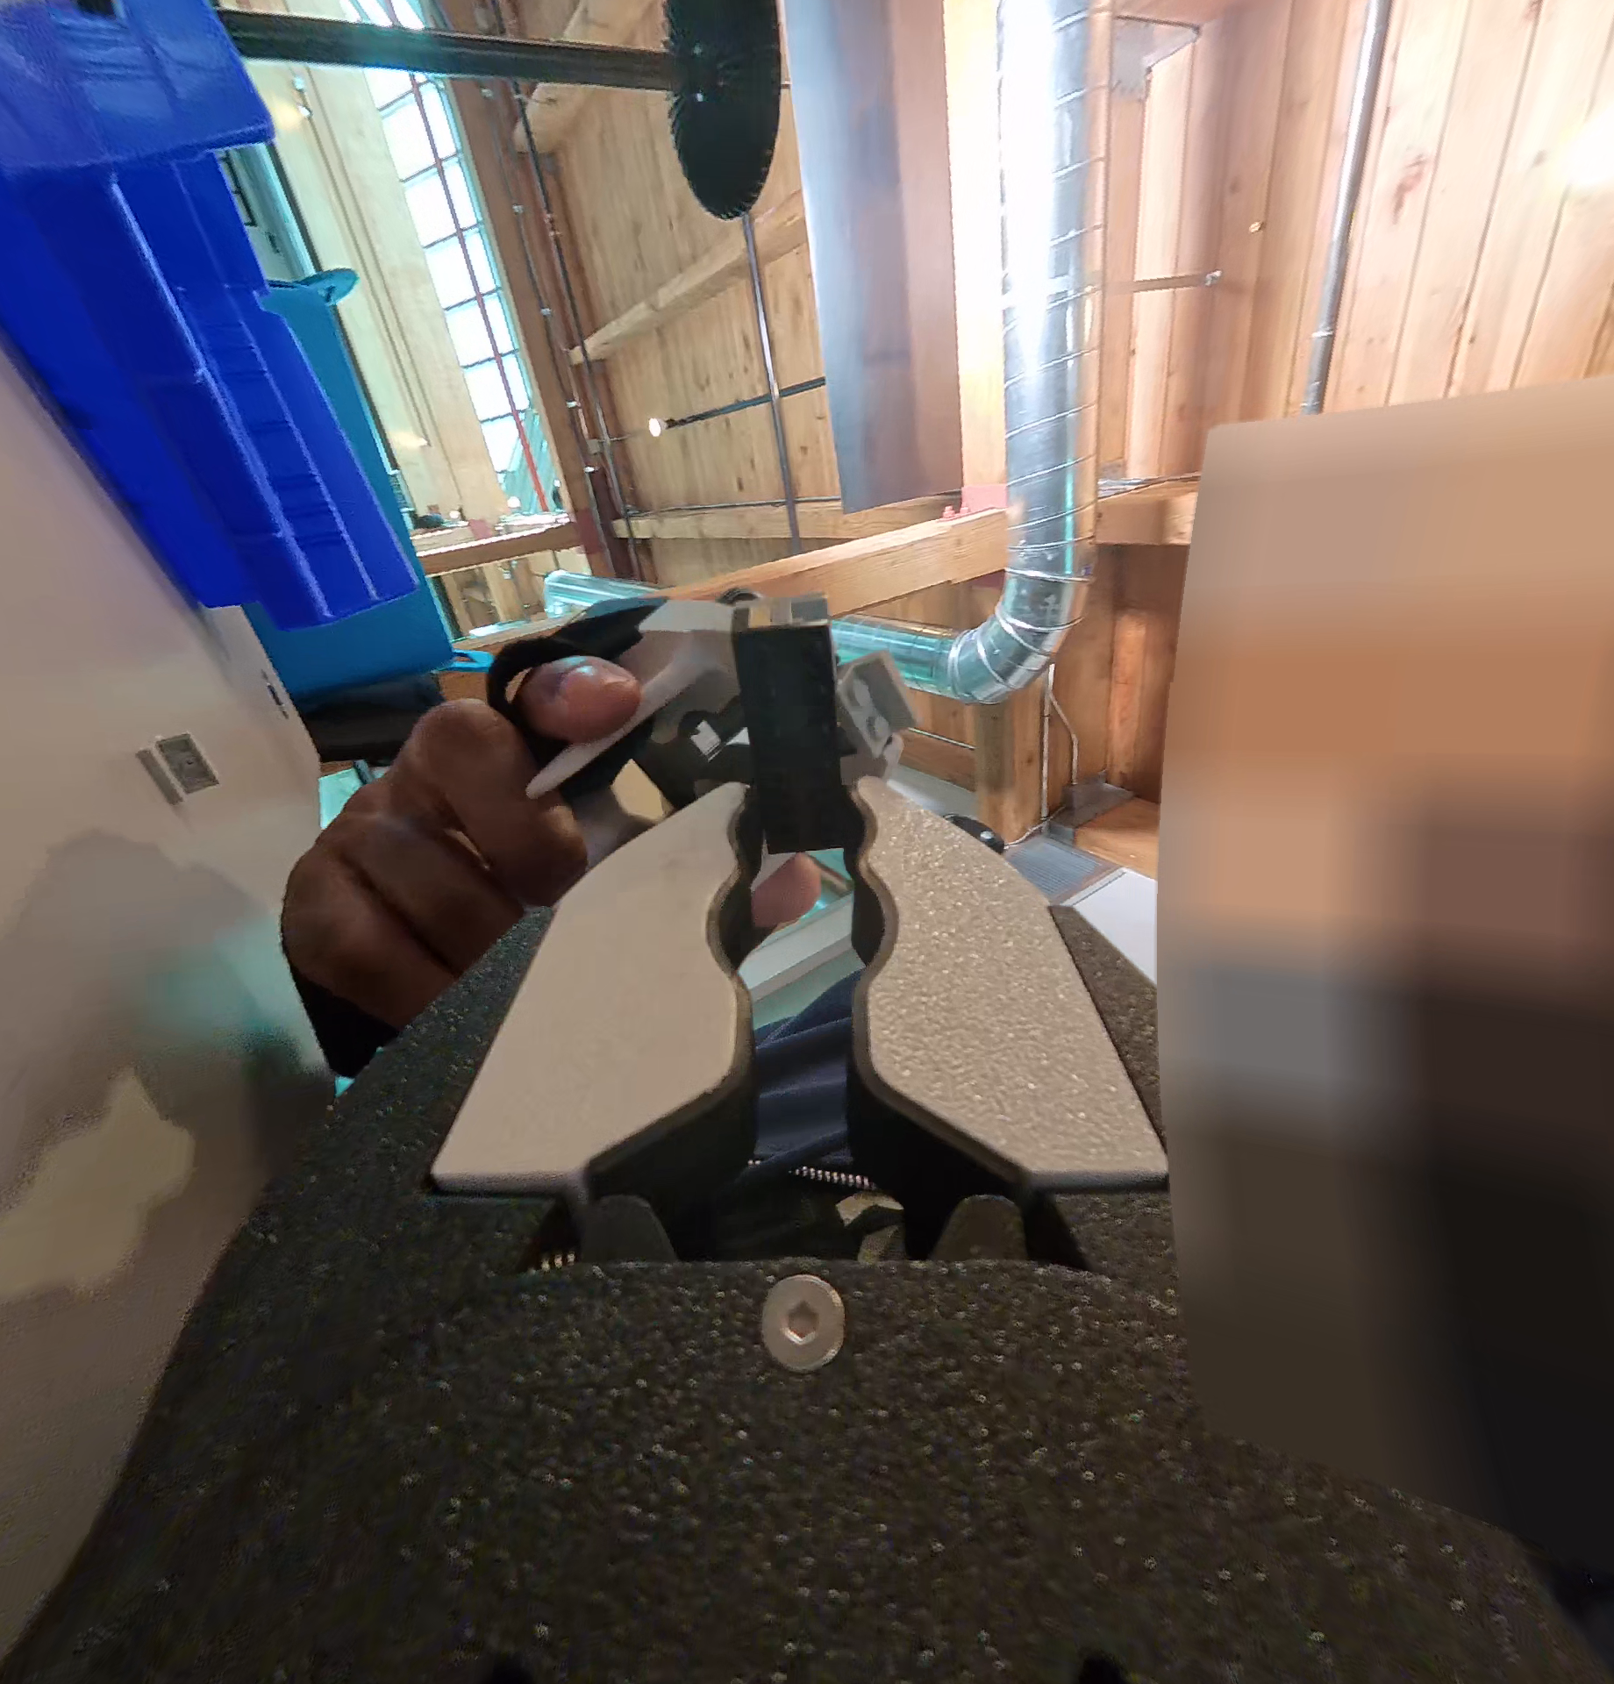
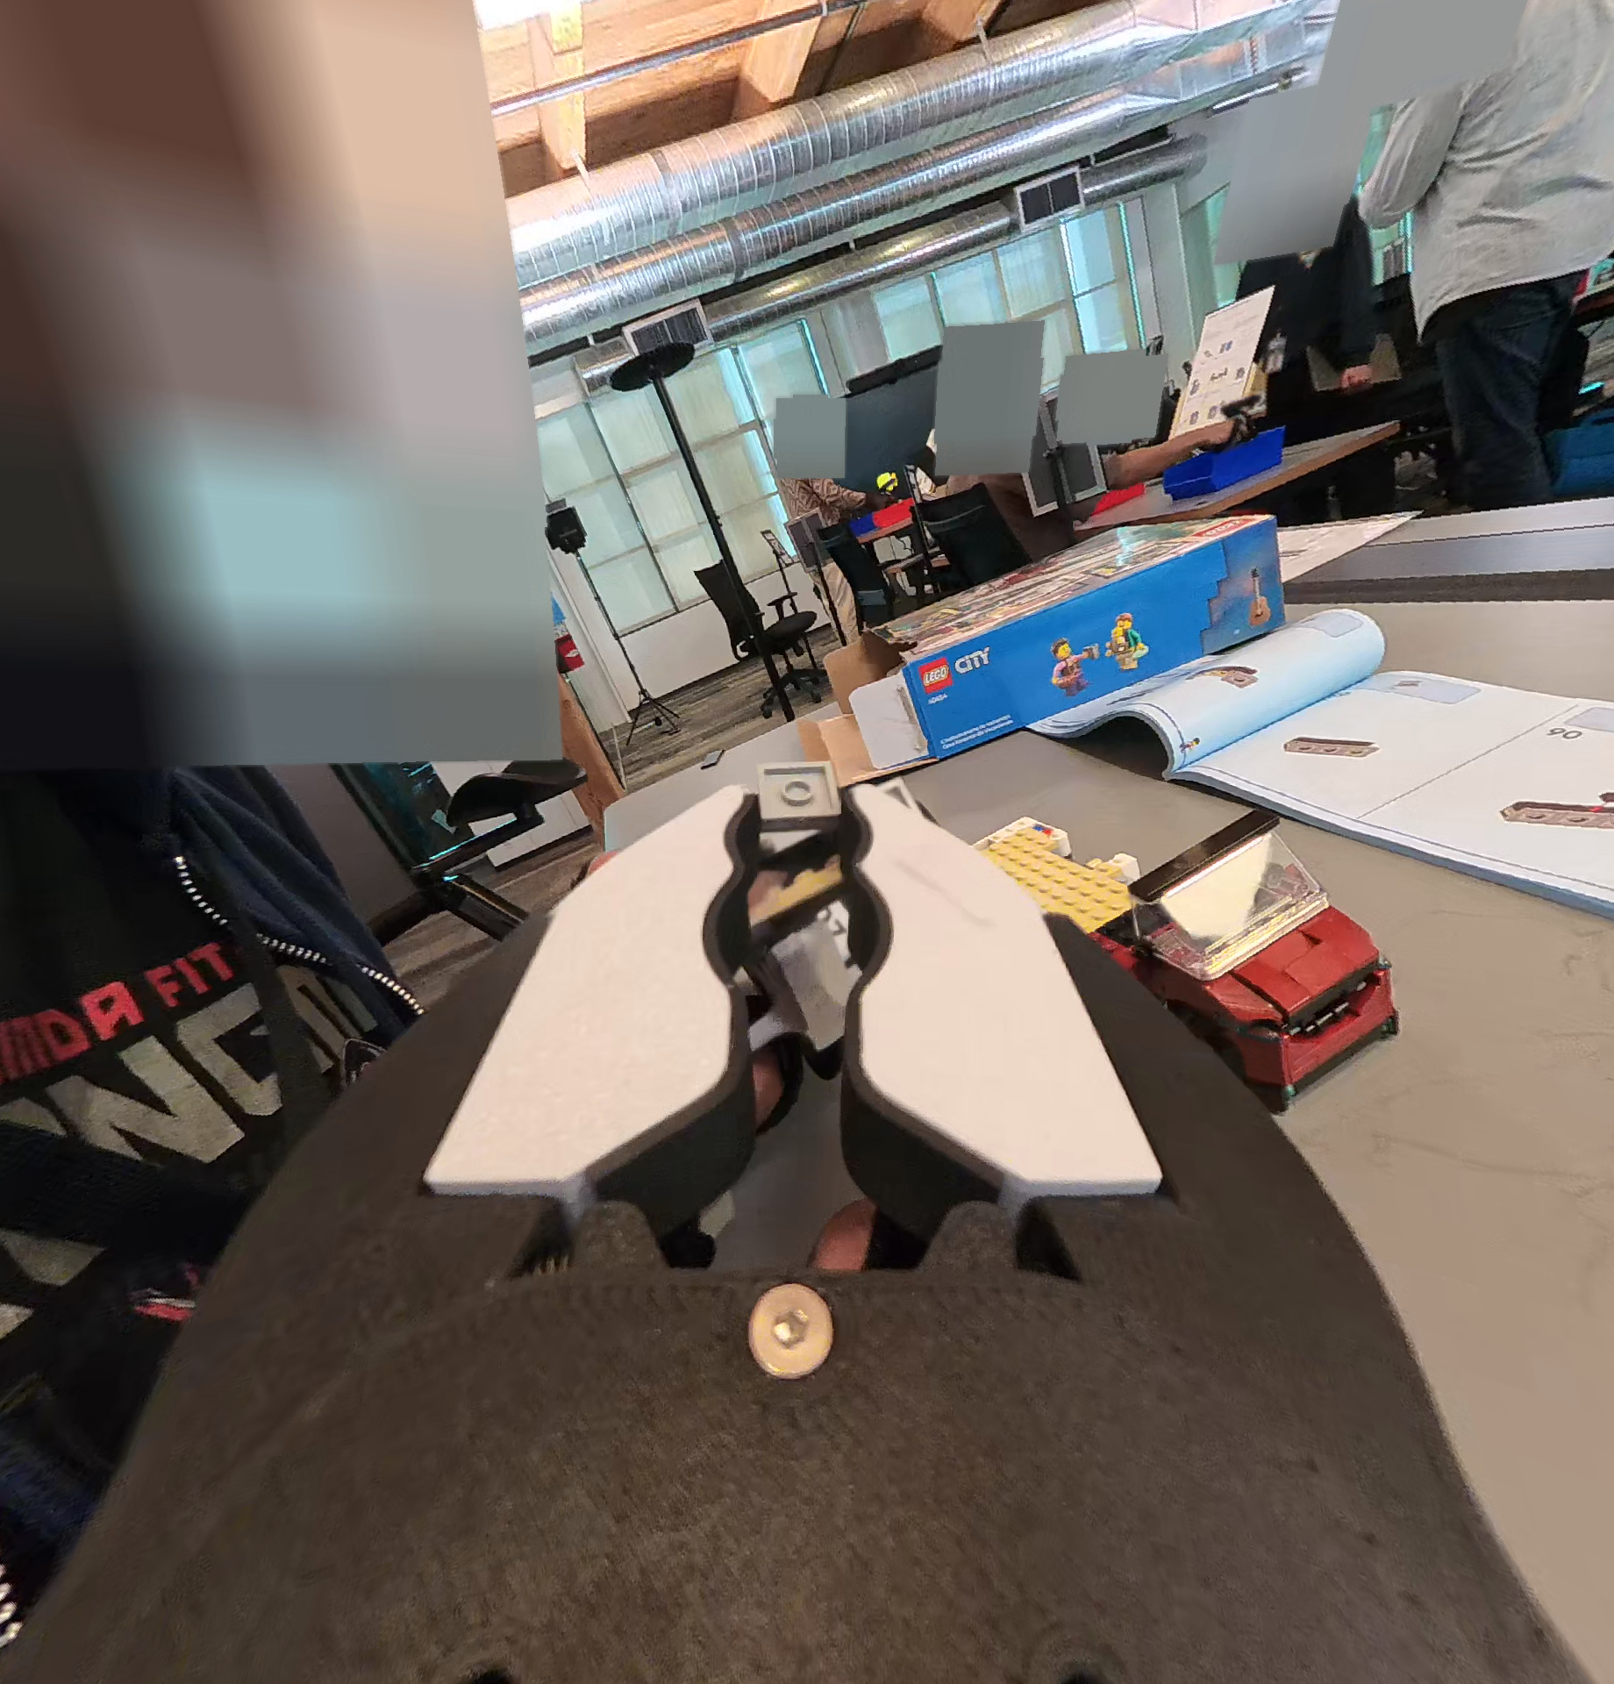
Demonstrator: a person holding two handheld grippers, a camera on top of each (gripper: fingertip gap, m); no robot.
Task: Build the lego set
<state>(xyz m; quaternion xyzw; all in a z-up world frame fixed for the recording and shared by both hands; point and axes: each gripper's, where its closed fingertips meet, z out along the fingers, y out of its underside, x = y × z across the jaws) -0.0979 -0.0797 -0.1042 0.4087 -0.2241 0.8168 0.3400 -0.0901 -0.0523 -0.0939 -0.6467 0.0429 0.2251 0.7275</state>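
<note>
two bricks pinched at the tips, held up in front of you

your left gripper [image 1: 799, 820] has its fingers closed on a black brick [image 1: 792, 729], clamped at its lower end so most of the piece stands clear above the tips. your right gripper [image 2: 801, 802] has its fingers closed on a small grey plate [image 2: 796, 791], caught right at the tips with its single stud facing the camera. each piece is gripped by its edges, which seems meant to leave the mating faces free.

in the left wrist view the right gripper sits just beyond the black brick, with the grey plate [image 1: 872, 697] right beside the brick; whether they touch, you cannot tell. your hand [image 1: 439, 838] wraps that gripper's handle. both pieces hang in the air, off the tabletop [image 2: 1469, 1139].

on the tabletop to the right sit a red car model [image 2: 1259, 993] with a clear windscreen, a yellow plate [image 2: 1058, 875] just behind it, an open instruction booklet [image 2: 1423, 756], and a blue box [image 2: 1095, 629] farther back. a blue bin [image 1: 147, 364] shows at the left of the left wrist view.
</note>
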